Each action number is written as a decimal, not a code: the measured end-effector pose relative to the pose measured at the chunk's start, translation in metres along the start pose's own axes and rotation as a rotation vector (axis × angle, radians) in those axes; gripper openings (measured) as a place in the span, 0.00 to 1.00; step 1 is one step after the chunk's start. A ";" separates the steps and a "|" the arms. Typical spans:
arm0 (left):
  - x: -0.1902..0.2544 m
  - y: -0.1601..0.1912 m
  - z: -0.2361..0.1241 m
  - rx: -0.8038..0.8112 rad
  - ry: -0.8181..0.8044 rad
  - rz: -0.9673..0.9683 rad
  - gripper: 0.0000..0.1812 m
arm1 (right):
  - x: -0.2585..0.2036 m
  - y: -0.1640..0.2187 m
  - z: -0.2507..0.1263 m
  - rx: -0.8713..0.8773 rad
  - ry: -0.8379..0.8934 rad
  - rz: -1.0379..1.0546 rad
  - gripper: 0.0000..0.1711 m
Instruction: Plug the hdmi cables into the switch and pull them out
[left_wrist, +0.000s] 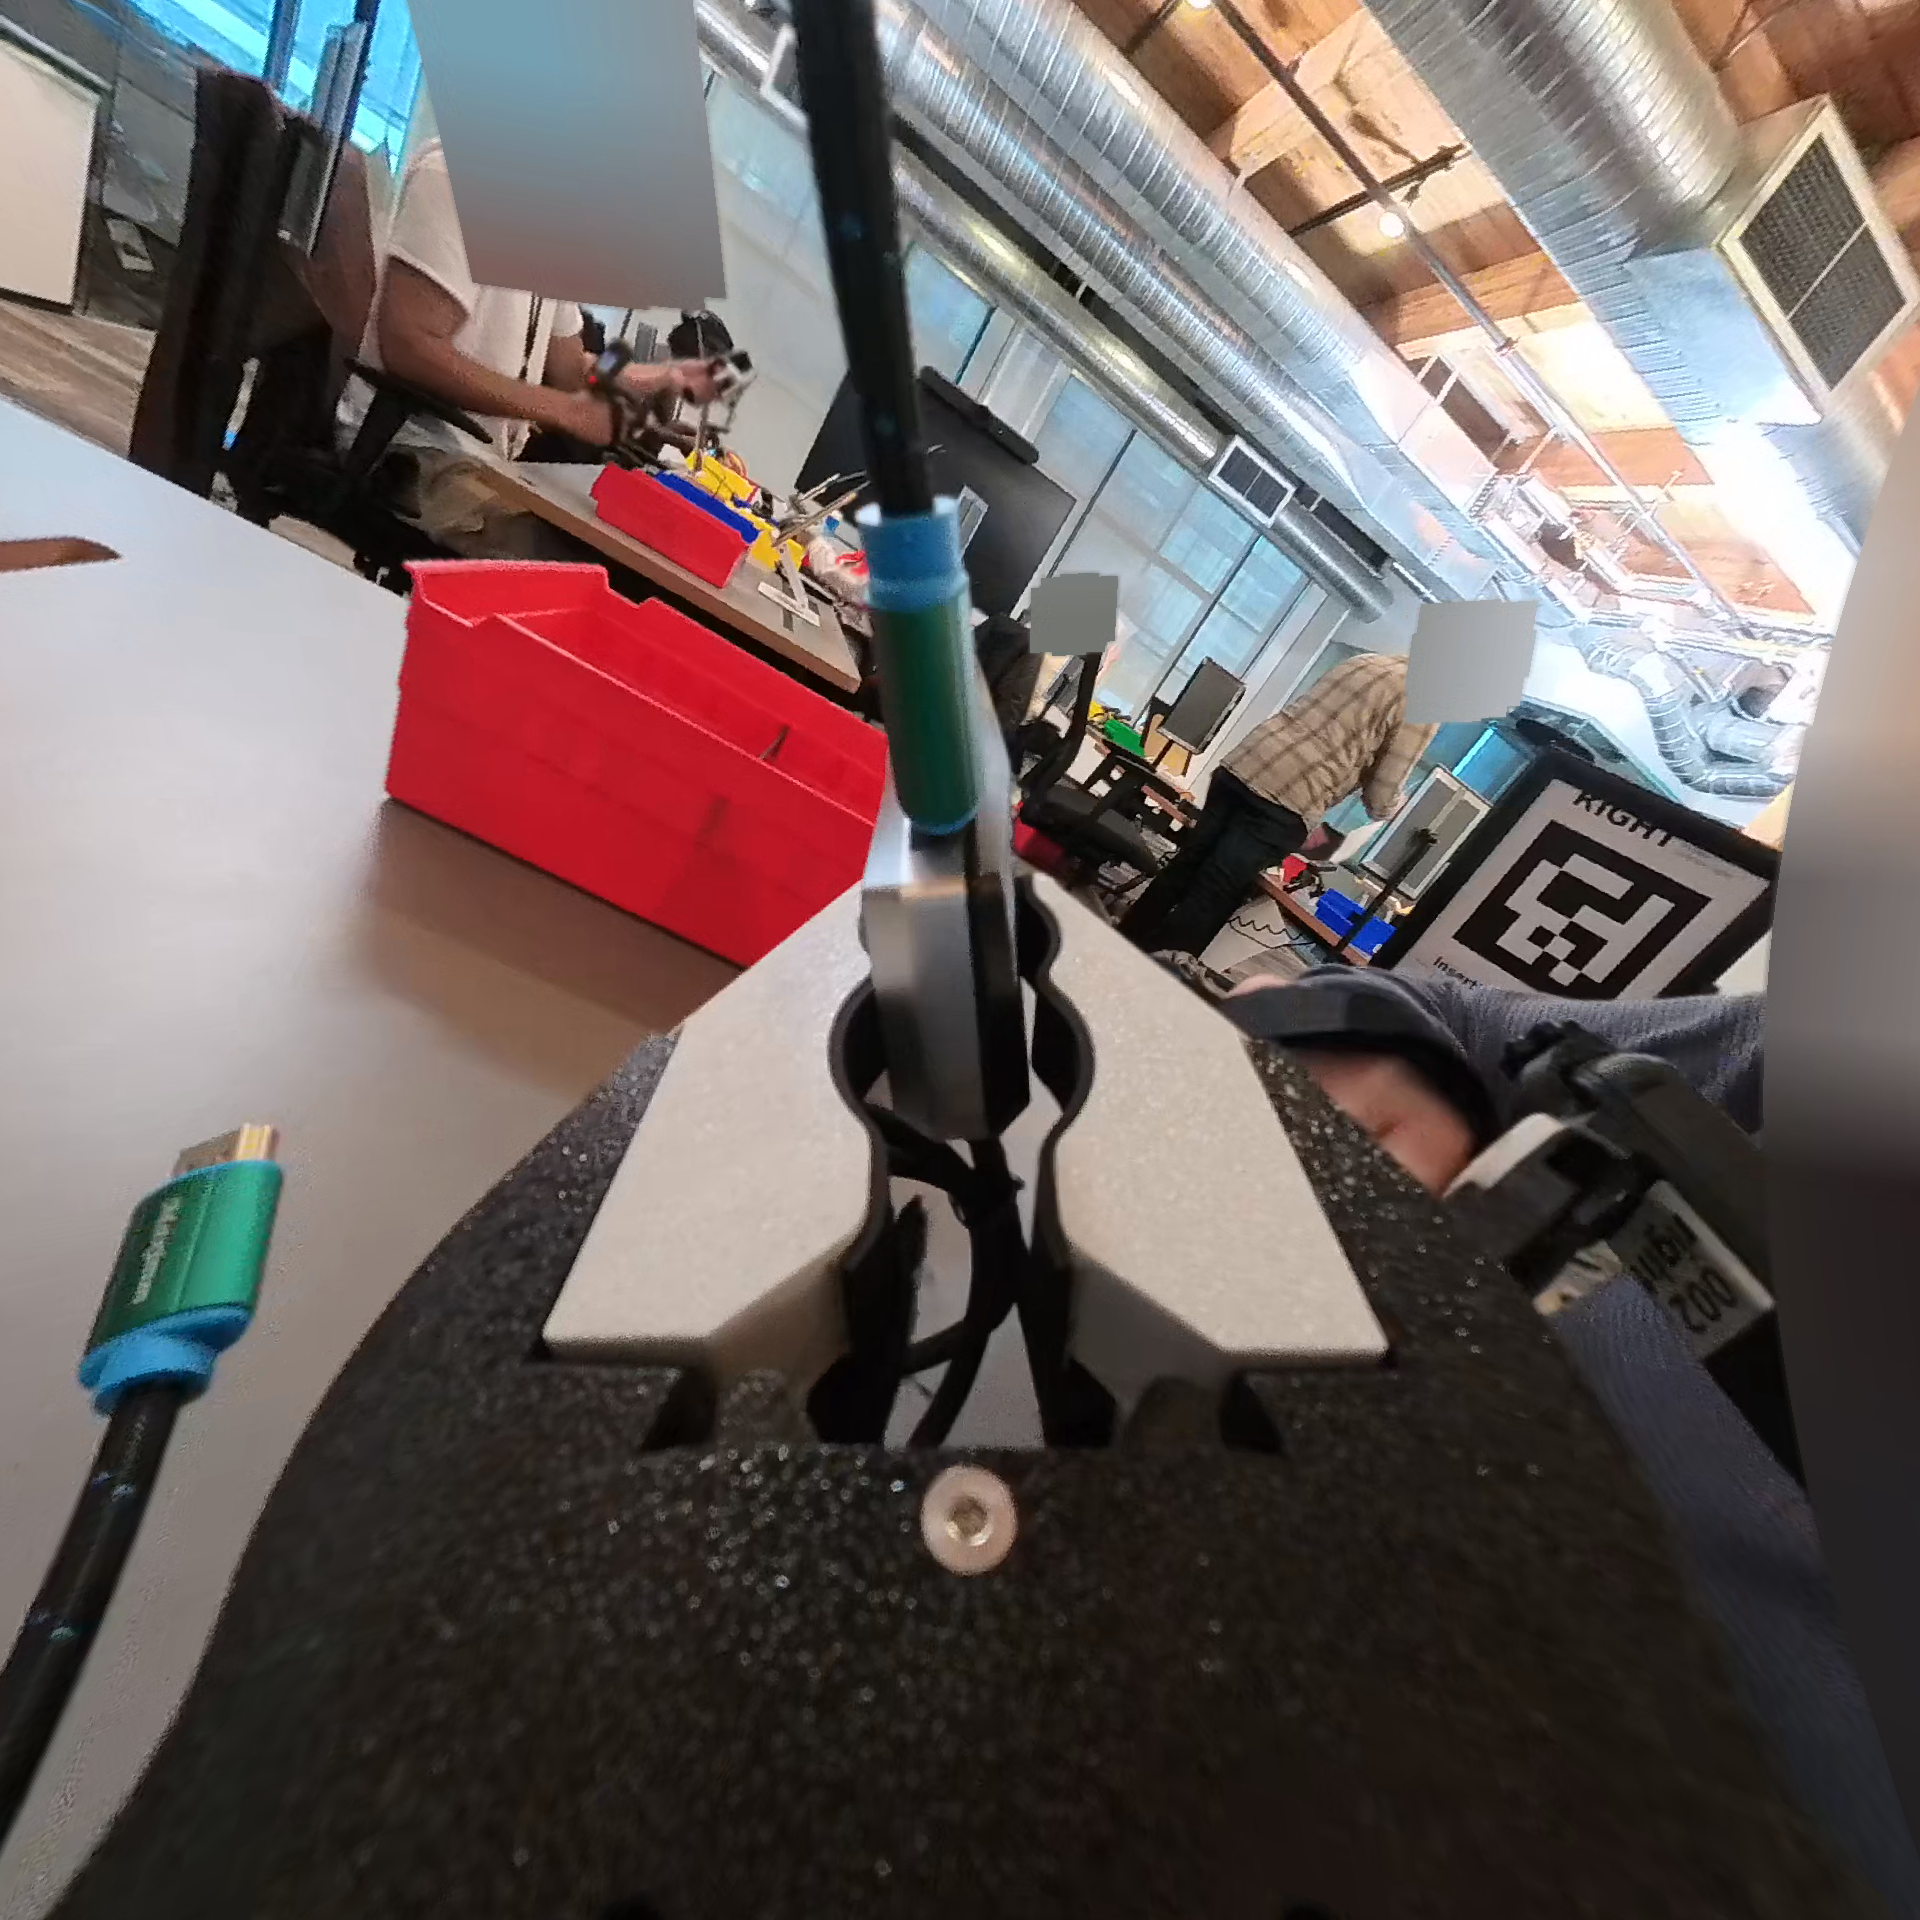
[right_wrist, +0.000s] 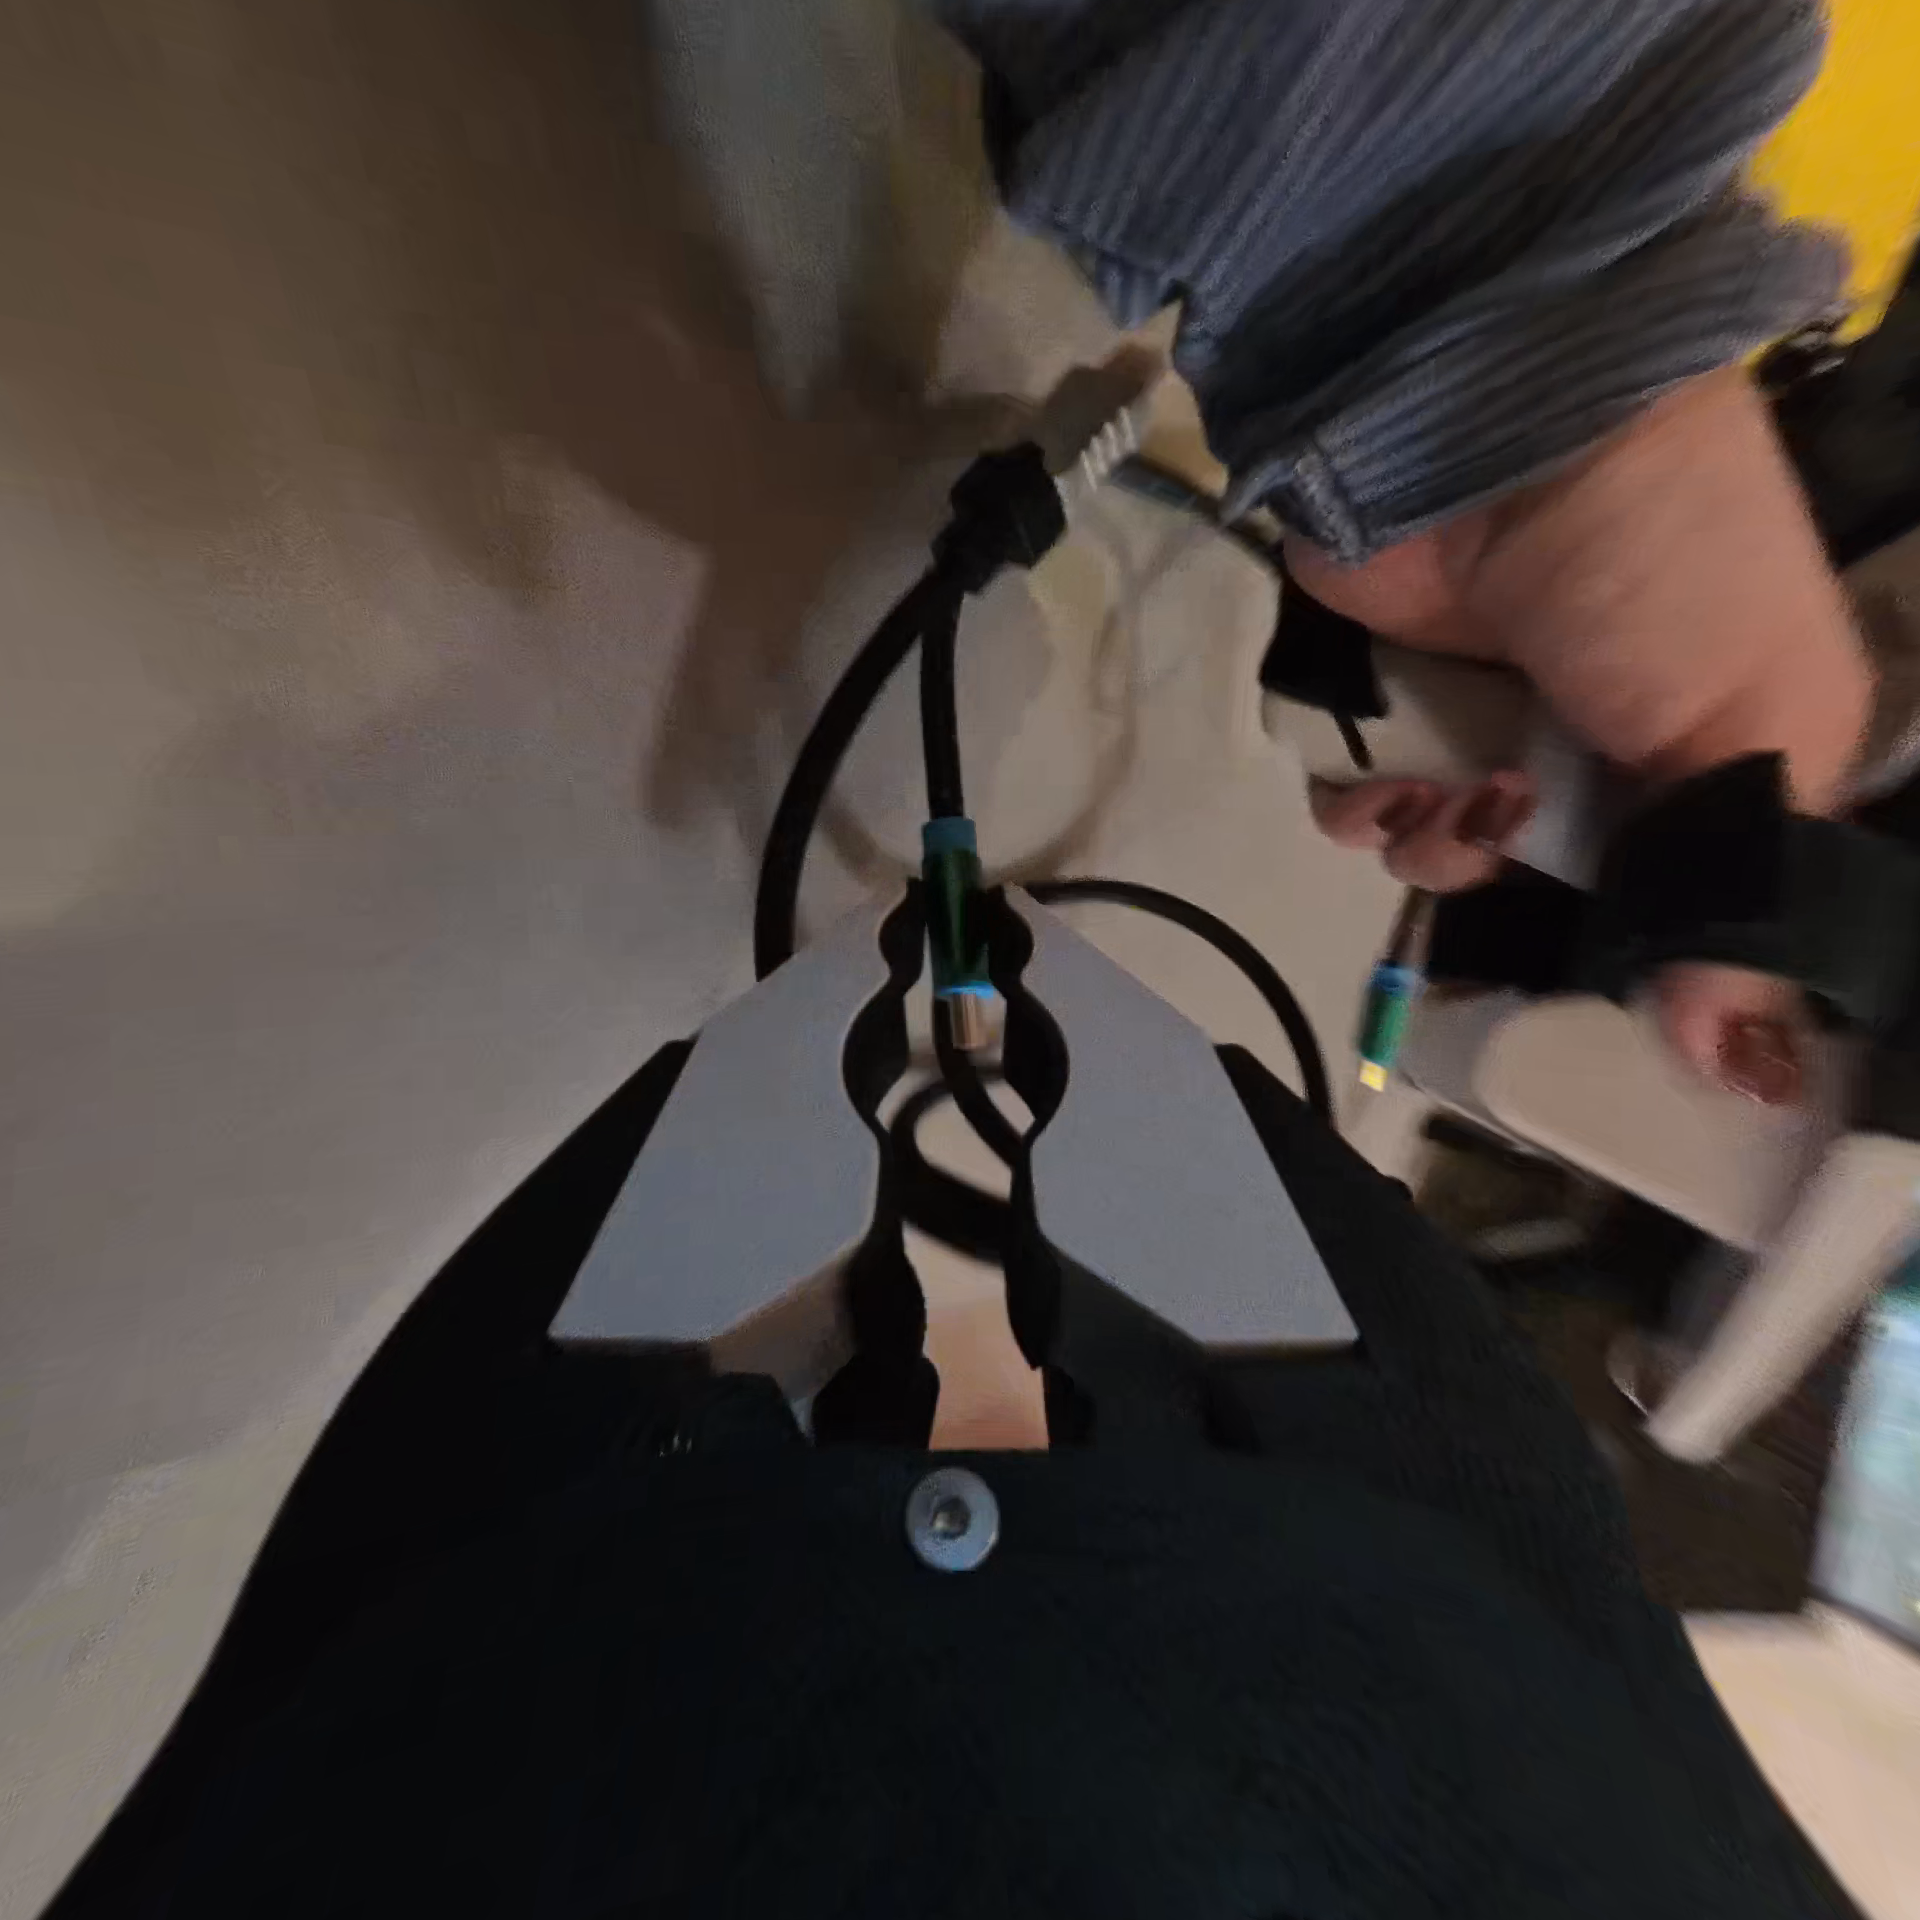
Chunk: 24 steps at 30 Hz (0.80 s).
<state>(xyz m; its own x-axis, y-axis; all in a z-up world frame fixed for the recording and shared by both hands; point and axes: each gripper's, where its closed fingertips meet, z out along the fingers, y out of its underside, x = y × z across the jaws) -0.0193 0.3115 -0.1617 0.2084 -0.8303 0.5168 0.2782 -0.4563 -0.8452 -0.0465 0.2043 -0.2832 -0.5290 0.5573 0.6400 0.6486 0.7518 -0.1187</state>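
Observation:
In the left wrist view my left gripper (left_wrist: 951, 914) is shut on the thin grey HDMI switch (left_wrist: 914, 997), held edge-on above the table. A green HDMI plug (left_wrist: 925, 707) with a blue collar sits in the switch's top edge, and its black cable runs upward. Another green plug (left_wrist: 182, 1257) lies loose on the table at lower left. In the blurred right wrist view my right gripper (right_wrist: 958, 894) is shut on a green HDMI plug (right_wrist: 948, 935) with its metal tip bare. Its black cable (right_wrist: 940, 707) loops away. A further green plug (right_wrist: 1387, 1013) shows at right.
A red bin (left_wrist: 623, 748) stands on the grey table (left_wrist: 208, 831) behind the switch. A hand in a blue sleeve (left_wrist: 1392, 1122) and a black-and-white marker board (left_wrist: 1579, 904) are close on the right. People work at tables farther back.

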 end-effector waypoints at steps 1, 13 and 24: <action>0.000 -0.001 -0.001 -0.012 -0.014 0.004 0.10 | 0.003 0.002 -0.011 -0.008 0.073 -0.070 0.06; -0.001 -0.028 -0.011 0.023 -0.256 0.290 0.10 | -0.016 0.038 -0.150 0.119 0.335 -0.001 0.05; -0.043 -0.061 -0.061 0.302 -0.591 0.240 0.11 | -0.088 0.120 -0.135 -0.062 0.152 0.188 0.06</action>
<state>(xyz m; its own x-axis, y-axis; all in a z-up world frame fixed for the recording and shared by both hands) -0.1021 0.3557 -0.1410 0.7470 -0.5453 0.3804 0.3910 -0.1025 -0.9147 0.1514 0.1978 -0.2512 -0.3106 0.6226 0.7183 0.7627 0.6142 -0.2026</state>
